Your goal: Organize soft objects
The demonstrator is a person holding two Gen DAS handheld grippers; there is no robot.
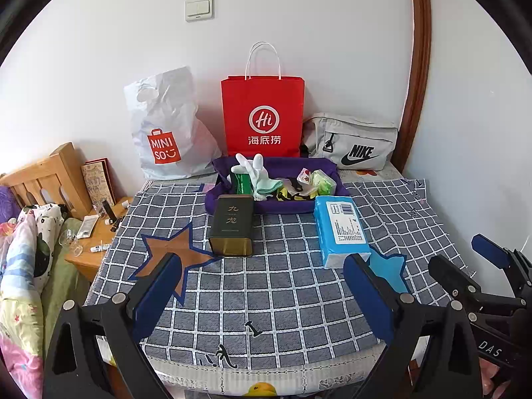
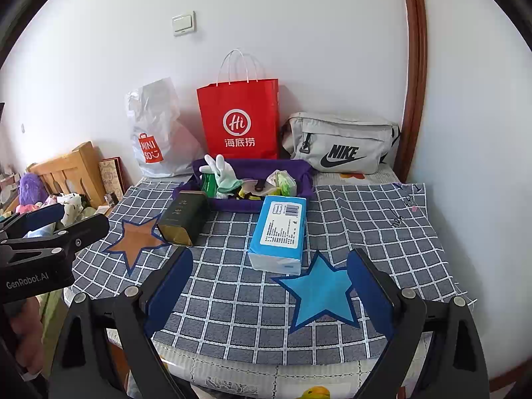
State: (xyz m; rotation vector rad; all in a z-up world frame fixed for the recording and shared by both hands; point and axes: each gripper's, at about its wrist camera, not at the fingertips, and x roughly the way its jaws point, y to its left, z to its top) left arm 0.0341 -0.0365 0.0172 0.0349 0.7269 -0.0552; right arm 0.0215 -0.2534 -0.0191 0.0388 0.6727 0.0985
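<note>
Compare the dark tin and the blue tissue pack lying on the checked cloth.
The dark tin is a rigid olive-black box with gold characters; the blue tissue pack is a soft wrapped pack with a white printed label. The tin lies by the brown star, the pack by the blue star. Both lie flat before the purple tray.

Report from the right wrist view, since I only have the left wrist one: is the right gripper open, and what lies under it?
Observer: The right gripper is open, jaws wide, holding nothing.
Operator: Name what is under it.
Observer: A whole blue star on the checked cloth, just in front of the blue tissue pack.
Operator: Check below my left gripper.
Observer: A hand shows beneath the left gripper.
</note>
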